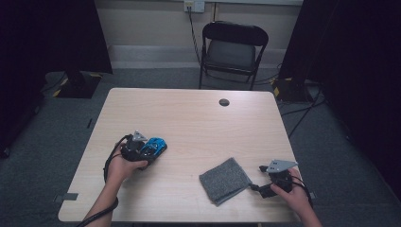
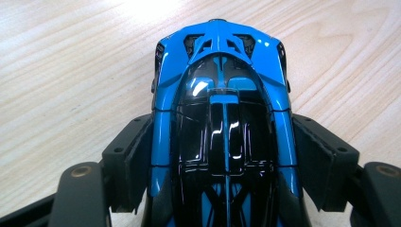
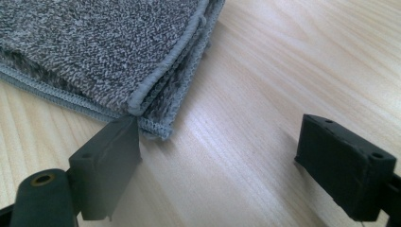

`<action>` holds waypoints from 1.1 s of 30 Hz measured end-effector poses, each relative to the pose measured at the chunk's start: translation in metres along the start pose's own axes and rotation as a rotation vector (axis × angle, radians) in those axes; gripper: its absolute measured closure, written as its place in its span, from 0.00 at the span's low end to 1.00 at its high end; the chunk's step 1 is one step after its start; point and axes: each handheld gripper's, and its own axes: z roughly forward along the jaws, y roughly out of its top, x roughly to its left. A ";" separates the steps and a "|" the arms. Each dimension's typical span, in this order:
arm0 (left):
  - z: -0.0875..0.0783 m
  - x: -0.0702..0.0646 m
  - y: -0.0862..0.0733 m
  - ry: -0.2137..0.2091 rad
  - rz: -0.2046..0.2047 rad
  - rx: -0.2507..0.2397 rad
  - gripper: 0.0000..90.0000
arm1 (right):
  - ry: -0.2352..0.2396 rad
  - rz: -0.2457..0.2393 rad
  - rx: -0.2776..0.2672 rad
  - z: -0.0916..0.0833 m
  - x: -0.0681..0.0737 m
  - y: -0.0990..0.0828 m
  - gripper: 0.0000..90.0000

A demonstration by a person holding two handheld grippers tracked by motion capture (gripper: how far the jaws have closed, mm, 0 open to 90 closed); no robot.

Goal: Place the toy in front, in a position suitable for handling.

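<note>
A blue and black toy car [image 1: 157, 144] [image 2: 222, 85] stands on the wooden table [image 1: 189, 113] at its left side. My left gripper [image 1: 150, 151] [image 2: 222, 146] reaches over the car from behind, and both black pads [image 2: 135, 156] lie against its sides. At the front right lies a folded grey cloth [image 1: 224, 180] [image 3: 104, 42]. My right gripper [image 1: 257, 187] [image 3: 217, 156] rests low on the table at the cloth's near right corner, jaws wide apart with bare wood between them. Its left fingertip [image 3: 111, 156] touches the cloth's corner hem.
A black folding chair [image 1: 234, 47] stands behind the table's far edge. A dark round cable hole [image 1: 224, 102] sits near the far edge. Dark stands with cables flank the table on the floor.
</note>
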 end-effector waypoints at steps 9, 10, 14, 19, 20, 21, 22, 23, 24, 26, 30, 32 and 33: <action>-0.003 -0.002 0.001 0.019 0.007 0.021 0.31 | 0.000 -0.001 0.000 0.000 0.000 0.000 0.14; -0.004 -0.001 0.001 0.020 0.004 0.021 0.31 | 0.000 -0.001 0.000 0.000 0.000 0.000 0.14; -0.008 0.001 0.003 0.018 -0.010 0.014 0.31 | 0.000 -0.001 0.000 0.000 0.000 0.000 0.14; -0.014 0.002 0.006 0.022 -0.013 0.006 0.31 | 0.000 -0.001 0.000 0.000 0.000 0.000 0.14; -0.014 0.002 0.007 0.021 -0.018 0.001 0.31 | 0.000 -0.001 0.000 0.000 0.000 0.000 0.14; -0.015 0.002 0.008 0.020 -0.022 0.002 0.31 | 0.000 -0.001 0.000 0.000 0.000 0.000 0.14; -0.015 0.002 0.008 0.020 -0.022 0.002 0.31 | 0.000 -0.001 0.000 0.000 0.000 0.000 0.14; -0.017 0.002 0.011 0.016 -0.008 0.013 0.31 | 0.000 -0.001 0.000 0.000 0.000 0.000 0.14; -0.017 0.001 0.012 0.015 -0.010 0.011 0.31 | 0.000 -0.001 0.000 0.000 0.000 0.000 0.14; -0.019 -0.001 0.016 0.014 0.004 0.004 0.31 | 0.000 -0.001 0.000 0.000 0.000 0.000 0.14; -0.019 -0.004 0.025 0.011 0.015 -0.004 0.31 | 0.000 -0.001 0.000 0.000 0.000 0.000 0.14; -0.019 -0.006 0.031 0.005 0.023 -0.004 0.31 | 0.000 -0.001 0.000 0.000 0.000 0.000 0.14; -0.018 -0.008 0.032 0.004 0.020 -0.012 0.31 | 0.000 -0.001 0.000 0.000 0.000 0.000 0.14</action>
